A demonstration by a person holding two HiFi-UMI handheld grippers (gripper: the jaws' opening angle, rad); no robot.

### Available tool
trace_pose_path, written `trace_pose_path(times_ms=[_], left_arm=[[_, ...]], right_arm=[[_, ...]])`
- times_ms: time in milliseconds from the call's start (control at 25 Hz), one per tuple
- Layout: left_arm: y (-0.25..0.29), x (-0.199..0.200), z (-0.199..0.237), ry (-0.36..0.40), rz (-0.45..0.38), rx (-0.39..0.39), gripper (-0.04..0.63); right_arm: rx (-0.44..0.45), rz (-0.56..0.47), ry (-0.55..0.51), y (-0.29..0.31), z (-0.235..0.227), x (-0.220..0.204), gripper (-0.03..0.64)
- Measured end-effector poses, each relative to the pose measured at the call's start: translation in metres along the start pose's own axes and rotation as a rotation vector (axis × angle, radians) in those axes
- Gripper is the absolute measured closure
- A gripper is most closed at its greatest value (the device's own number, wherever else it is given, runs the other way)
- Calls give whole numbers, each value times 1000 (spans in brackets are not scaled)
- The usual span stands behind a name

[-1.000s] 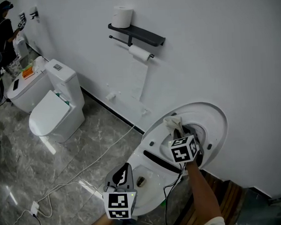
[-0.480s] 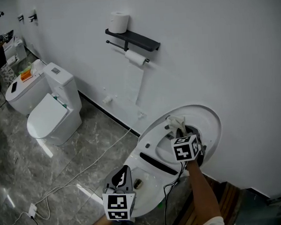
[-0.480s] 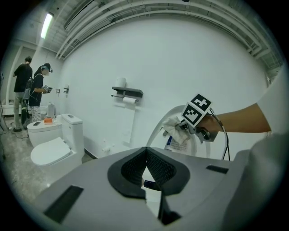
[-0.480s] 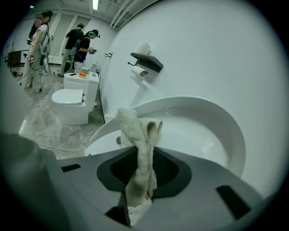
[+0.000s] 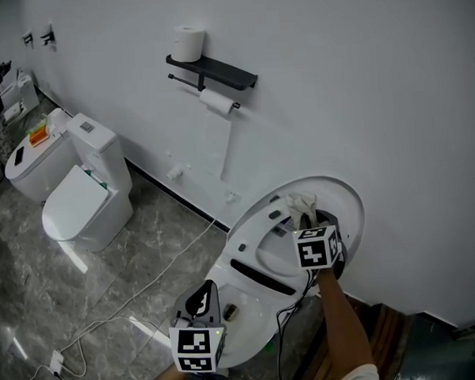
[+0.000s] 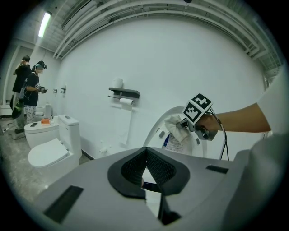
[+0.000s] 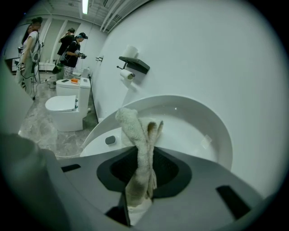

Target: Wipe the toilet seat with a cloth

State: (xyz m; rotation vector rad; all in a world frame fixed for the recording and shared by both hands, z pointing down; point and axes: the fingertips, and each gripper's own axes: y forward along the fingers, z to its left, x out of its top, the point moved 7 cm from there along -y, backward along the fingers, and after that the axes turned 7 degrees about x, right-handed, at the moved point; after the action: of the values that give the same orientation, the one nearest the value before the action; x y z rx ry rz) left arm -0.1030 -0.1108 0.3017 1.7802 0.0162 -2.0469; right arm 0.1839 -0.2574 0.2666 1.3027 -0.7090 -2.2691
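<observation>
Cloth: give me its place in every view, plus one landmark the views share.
Head view: cloth, right of centre, against the raised toilet lid.
Left gripper view: cloth, right of centre, against the same lid.
Right gripper view: cloth, centre, pinched by the right gripper.
Shared landmark: the black wall shelf with paper rolls, higher on the wall than the cloth in all three.

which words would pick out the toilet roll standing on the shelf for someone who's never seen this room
Look at the white wall and find the black shelf fixed to it. The roll stands on end on top of the shelf, at its left end in the head view. The second roll hangs on its side from the bar beneath, with a strip of paper trailing down.
</observation>
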Motion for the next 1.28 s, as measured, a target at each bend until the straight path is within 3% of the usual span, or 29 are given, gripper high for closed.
trace_pose_path(times_ms=[480,1280], left_arm=[[9,5,-31,25,5,-59,583],[20,-2,-80,72,30,-129,583]], right_arm=[[-48,-5,127,-18,-43,-28,518],[-30,-32,307,-31,-82,-86,517]])
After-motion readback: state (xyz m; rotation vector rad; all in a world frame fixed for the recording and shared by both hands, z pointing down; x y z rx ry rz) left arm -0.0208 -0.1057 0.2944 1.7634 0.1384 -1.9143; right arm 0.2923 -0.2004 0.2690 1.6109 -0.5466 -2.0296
